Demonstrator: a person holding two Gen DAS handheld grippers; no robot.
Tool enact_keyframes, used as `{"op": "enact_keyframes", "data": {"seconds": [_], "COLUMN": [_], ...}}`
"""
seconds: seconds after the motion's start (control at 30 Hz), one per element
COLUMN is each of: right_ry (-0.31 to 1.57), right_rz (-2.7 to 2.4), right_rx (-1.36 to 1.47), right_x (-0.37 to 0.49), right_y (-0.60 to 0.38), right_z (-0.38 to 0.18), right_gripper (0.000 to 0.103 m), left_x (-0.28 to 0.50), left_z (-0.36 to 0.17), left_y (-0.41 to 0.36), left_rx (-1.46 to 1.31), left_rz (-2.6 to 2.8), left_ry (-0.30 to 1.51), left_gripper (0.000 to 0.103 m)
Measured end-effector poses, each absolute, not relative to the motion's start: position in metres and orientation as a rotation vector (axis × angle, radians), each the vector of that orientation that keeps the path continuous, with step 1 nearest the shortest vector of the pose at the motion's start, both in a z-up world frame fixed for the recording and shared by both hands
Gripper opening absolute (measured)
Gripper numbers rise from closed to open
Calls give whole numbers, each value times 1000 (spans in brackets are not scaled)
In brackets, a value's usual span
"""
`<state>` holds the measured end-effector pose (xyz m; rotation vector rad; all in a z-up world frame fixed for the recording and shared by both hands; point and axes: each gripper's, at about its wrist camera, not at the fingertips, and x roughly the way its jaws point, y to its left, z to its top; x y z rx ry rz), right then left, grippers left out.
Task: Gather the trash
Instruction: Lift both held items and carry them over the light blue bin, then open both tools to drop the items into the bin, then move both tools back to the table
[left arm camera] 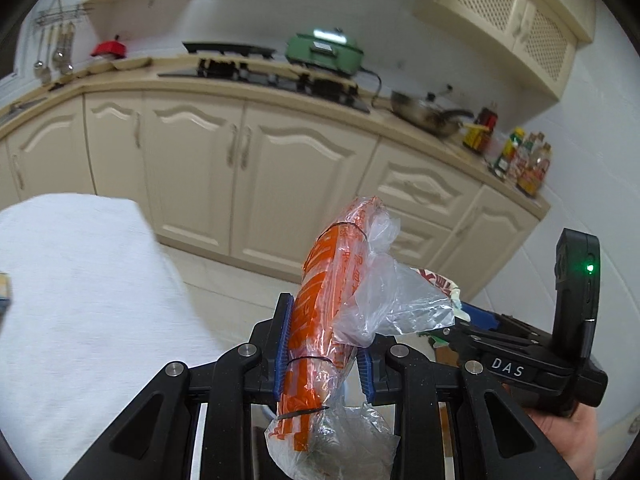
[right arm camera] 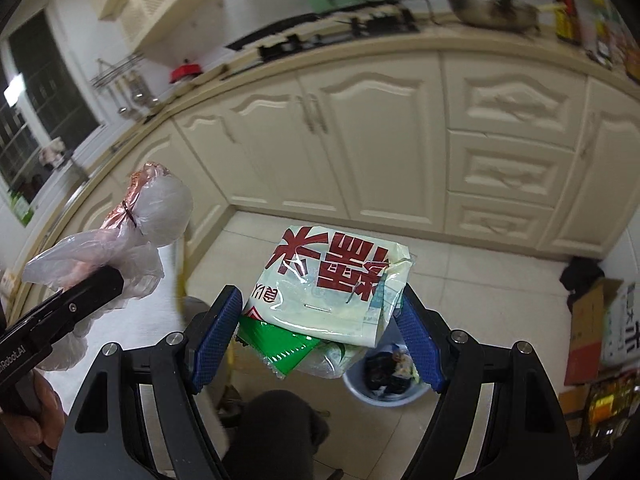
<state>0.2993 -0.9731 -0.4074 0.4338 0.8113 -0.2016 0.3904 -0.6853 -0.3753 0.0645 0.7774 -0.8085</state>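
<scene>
Room: we are in a kitchen with cream cupboards [left arm camera: 260, 168], a pale tiled floor [right arm camera: 480, 280] and a long counter [left arm camera: 240, 88] at the back.
Left gripper [left arm camera: 324, 356]: our jaws are clamped on an orange-and-clear plastic wrapper [left arm camera: 320, 288], which stands up between the blue pads and sticks out above and below them.
Right gripper [right arm camera: 316, 336]: our jaws stand wide, pressing both sides of a white packet with red characters [right arm camera: 332, 280]; a green wrapper [right arm camera: 280, 344] hangs under it, and we cannot tell whether the pads catch it too.
Bin: a blue bin [right arm camera: 384, 376] with a dark liner stands on the floor right below the packet, already holding some rubbish.
Beside us: a white-covered table [left arm camera: 80, 288] lies at the left.
Far: a stove [left arm camera: 280, 76], a green cooker [left arm camera: 324, 50] and a wok [left arm camera: 424, 114] sit on the counter.
Progress: both pieces are picked up, neither is in the bin; we judge the drop is what remains.
</scene>
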Motion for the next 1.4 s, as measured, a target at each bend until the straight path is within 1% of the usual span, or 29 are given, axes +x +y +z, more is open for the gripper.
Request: {"op": "enact_keyframes", "data": {"seconds": [0.27,0.5,0.57,0.6,0.67,0.7,0.73,0.77,0.8,0.87,0.9,1.0,1.07,1.23,1.4], "right_ry": [912,988,1006,1008,1030,1051,1056,1058,1060,1059,1058,1055,1051,1056,1009], "right_rz": [-249,-260,-261,-268,-281,-292,-308,-316,-319,-326,-333,-344,-368,-408,-417], "right_rx": [554,626,647,650,662,667,674,684,699,733,741,763,783,783,750], "right_x": [307,321,327,329,336,339,340,340,340,335,333,325,318,306,295], "right_y": [-1032,-1056,-1062,-1064,-1069,-1071,-1073,-1074,-1075,-1076,-1076,-1075,-1075,-1069,-1058], "right_z": [-481,-535,-550,-554,-570,-579,-586,-591,-596,-602,-604,-605,-603,-591,-556], "right_gripper": [78,78,79,81,82,88,93,95,97,100,103,103,103,103,103], "left_x": [458,513,528,534,542,548,551,557,558,561,562,560,554,531,500], "left_z": [-430,-483,-500,-509,-523,-528,-529,-530,-530,-529,-528,-524,-521,-507,-473], "left_y": [-772,-854,-873,-885,-897,-904,-910,-912,-914,-919,-920,-925,-924,-923,-874], "left_rx": [106,168,189,205,238,257,258,246,241,259,263,288,287,273,237], "left_rz": [-809,-785,-780,-770,-761,-741,-730,-721,-714,-692,-687,-677,-675,-691,-723], "left_ry": [942,1065,1101,1113,1134,1144,1145,1136,1124,1107,1097,1066,1054,1011,950], "left_gripper": [24,25,27,28,35,41,56,65,69,86,88,91,96,96,96]}}
